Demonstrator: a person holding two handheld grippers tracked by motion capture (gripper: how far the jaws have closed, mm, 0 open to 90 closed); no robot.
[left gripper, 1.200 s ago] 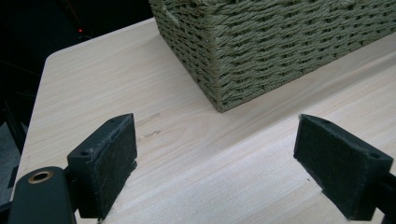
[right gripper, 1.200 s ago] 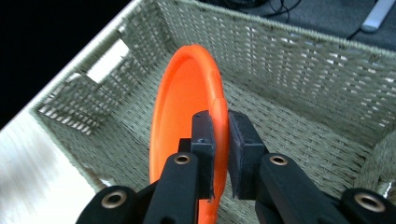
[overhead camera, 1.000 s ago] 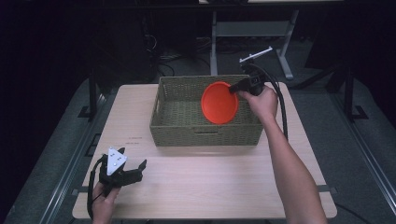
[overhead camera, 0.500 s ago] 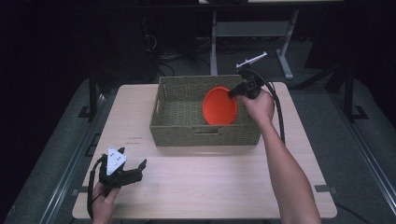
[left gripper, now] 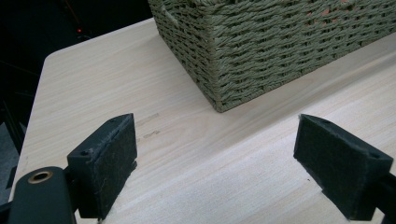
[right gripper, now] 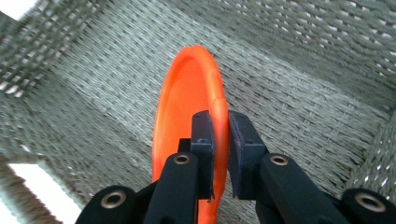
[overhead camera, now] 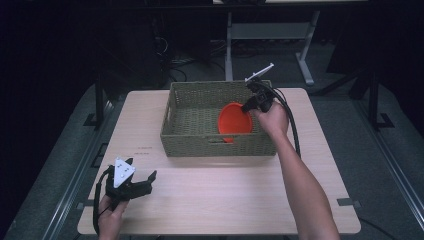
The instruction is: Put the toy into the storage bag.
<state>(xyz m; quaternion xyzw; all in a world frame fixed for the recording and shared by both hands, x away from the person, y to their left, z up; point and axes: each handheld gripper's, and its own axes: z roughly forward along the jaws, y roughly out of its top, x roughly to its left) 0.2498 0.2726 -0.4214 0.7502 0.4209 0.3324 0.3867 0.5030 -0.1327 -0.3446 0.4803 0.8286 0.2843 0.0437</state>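
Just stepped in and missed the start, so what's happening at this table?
A person is working with a hand-held tool in each hand. The right tool is clamped on the rim of an orange plate, holding it on edge inside the woven basket on the wooden table. Whether the plate touches the basket floor is hard to tell. The left tool rests open near the table's front left corner, holding nothing, apart from the basket.

plate [overhead camera: 235, 121]: glossy orange plastic | basket [overhead camera: 200, 140]: rough woven fibre | table [overhead camera: 225, 200]: matt pale wood
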